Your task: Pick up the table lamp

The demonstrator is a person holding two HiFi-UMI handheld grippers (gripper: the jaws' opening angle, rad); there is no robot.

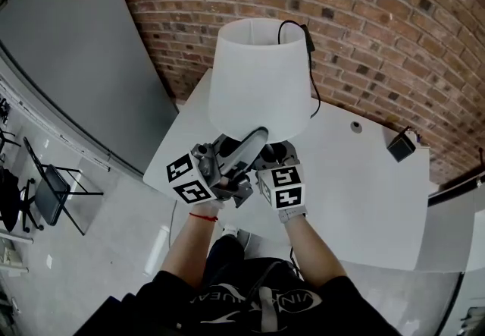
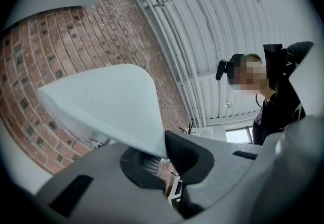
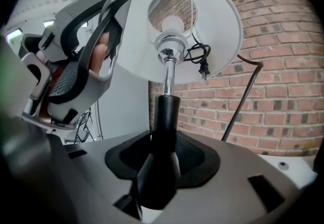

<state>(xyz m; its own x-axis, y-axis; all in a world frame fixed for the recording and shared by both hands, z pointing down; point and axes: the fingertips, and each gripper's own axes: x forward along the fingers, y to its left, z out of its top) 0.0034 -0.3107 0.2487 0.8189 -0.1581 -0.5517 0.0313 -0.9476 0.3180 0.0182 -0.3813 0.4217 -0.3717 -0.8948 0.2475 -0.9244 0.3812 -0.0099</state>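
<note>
The table lamp [image 1: 258, 76] stands upright over the white tabletop [image 1: 356, 190], its white shade near the brick wall [image 1: 379, 8]. The grasp looks made. The right tongs [image 3: 162, 153] are closed on the black stem [image 3: 164, 117], and the left tongs [image 2: 164, 154] pinch the lower rim of the shade [image 2: 106, 106]. What is left, as I judge it, is the lift itself. No view shows the base, so I cannot tell whether the lamp has left the tabletop.

The head view shows both tongs tucked under the shade, where the stem is hidden. It alone shows the black cord [image 1: 312, 76] running over the shade top and down to the tabletop. The right gripper view looks up inside the shade, showing the chrome socket [image 3: 168, 51] and the bulb. It also shows the left tongs [image 3: 109, 41] reaching the rim from outside. The left gripper view shows only the rim between its jaws, the wall and the ceiling.
</note>
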